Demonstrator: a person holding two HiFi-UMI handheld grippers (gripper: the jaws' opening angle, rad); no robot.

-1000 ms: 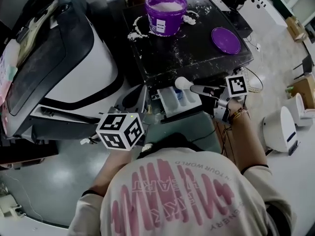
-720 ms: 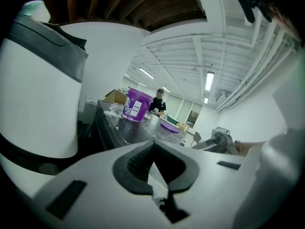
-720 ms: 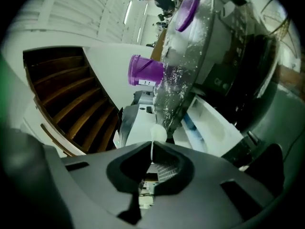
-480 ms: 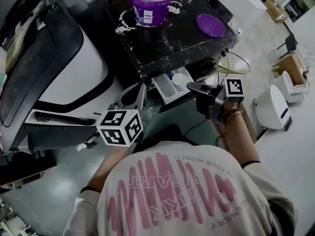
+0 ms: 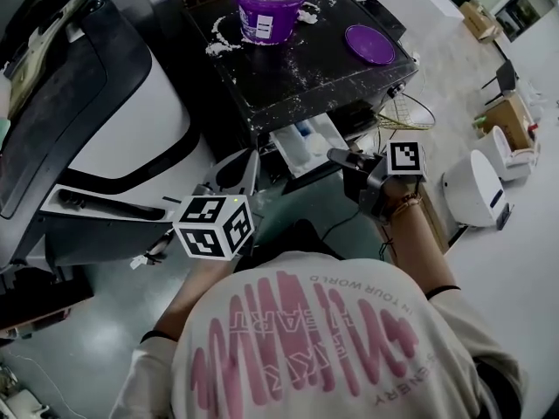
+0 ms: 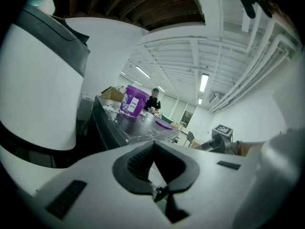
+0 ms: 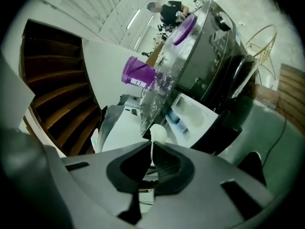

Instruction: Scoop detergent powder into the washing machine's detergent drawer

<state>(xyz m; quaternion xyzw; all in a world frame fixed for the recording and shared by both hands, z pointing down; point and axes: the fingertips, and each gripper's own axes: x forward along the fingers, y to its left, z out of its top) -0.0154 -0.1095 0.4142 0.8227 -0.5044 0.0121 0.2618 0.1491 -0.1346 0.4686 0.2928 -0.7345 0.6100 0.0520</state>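
Starting at the person's chest, the shirt (image 5: 306, 339) carries pink print that reads upside down from here; only "YOUR WORLD" can be made out. Just ahead, the left gripper (image 5: 247, 166) hangs low by the white appliance (image 5: 122, 138). Its jaws are together with nothing between them, so it is probably parked out of the way, since scooping needs one tool only.

The right gripper (image 5: 339, 156) has its jaws pinched narrow on the thin white handle of the scoop (image 7: 157, 133). The bowl pokes out past the tips, a hold that seems meant to let it reach and tip freely. Whether it carries powder I cannot tell.

The scoop sits just beside the front of the detergent drawer (image 5: 307, 141), which is pulled out of the washing machine (image 5: 384, 103) with its compartments facing up to receive a load.

Farther back, on the machine's black top, stands the open purple tub (image 5: 271, 7) of powder with spilled white around it. Its white label (image 5: 256, 30) is too small to read. The purple lid (image 5: 369, 44) lies well apart from it, likely set aside to keep the tub open.
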